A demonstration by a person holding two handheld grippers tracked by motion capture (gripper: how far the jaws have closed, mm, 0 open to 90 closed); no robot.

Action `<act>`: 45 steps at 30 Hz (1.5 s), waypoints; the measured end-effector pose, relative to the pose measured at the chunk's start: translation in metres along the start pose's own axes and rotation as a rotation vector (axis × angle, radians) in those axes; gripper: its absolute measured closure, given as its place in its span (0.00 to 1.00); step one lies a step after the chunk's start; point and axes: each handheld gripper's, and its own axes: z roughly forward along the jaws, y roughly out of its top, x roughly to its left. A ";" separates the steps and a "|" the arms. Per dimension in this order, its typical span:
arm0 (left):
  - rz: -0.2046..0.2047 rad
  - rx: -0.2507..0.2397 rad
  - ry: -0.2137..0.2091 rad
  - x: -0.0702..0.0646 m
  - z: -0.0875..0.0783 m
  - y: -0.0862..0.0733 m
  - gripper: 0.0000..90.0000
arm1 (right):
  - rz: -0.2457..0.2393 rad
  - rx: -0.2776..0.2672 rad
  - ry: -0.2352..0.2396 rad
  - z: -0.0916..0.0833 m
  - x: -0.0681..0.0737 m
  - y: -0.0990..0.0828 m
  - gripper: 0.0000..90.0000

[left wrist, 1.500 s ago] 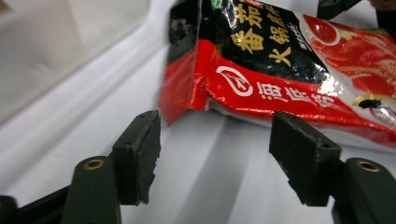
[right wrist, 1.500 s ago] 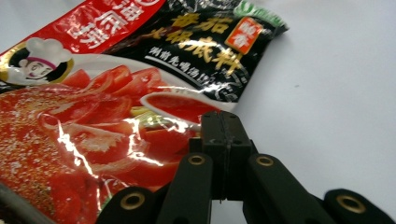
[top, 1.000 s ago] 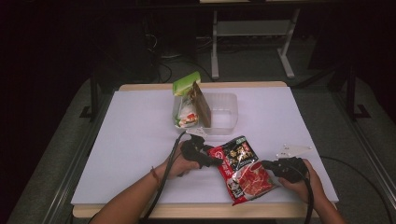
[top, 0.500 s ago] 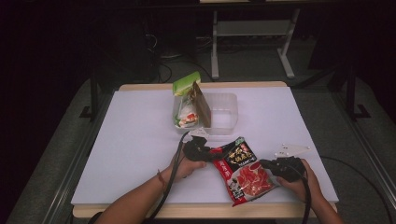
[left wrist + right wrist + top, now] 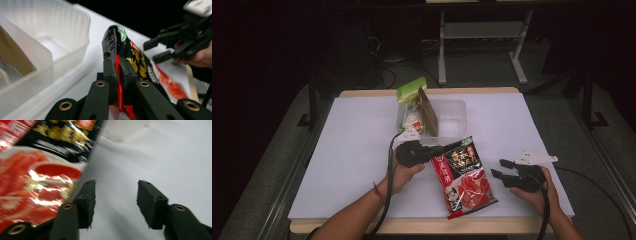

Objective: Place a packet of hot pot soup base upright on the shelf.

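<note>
2 grippers swapped roles: my left gripper (image 5: 451, 148) now pinches the red packet (image 5: 464, 177), my right gripper (image 5: 501, 168) has just spread, letting go.

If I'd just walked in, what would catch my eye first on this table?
The shiny red and black packet near the front edge of the white table stands out first; the left gripper is clamped on its upper left edge. Just right of it, the right gripper has just been opening, with nothing between its jaws. Behind the packet sits a clear tub, with a brown and green carton standing in its left end.
</note>
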 end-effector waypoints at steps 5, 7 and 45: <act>0.028 -0.072 0.034 -0.008 -0.019 0.011 0.95 | 0.013 -0.001 -0.021 0.000 -0.004 -0.001 0.47; 0.017 -0.110 0.028 -0.010 -0.027 0.015 0.96 | 0.016 -0.001 -0.029 0.001 -0.006 -0.001 0.45; 0.114 -0.274 0.114 -0.024 -0.051 0.079 0.99 | 0.065 0.017 -0.051 0.013 -0.018 -0.003 0.38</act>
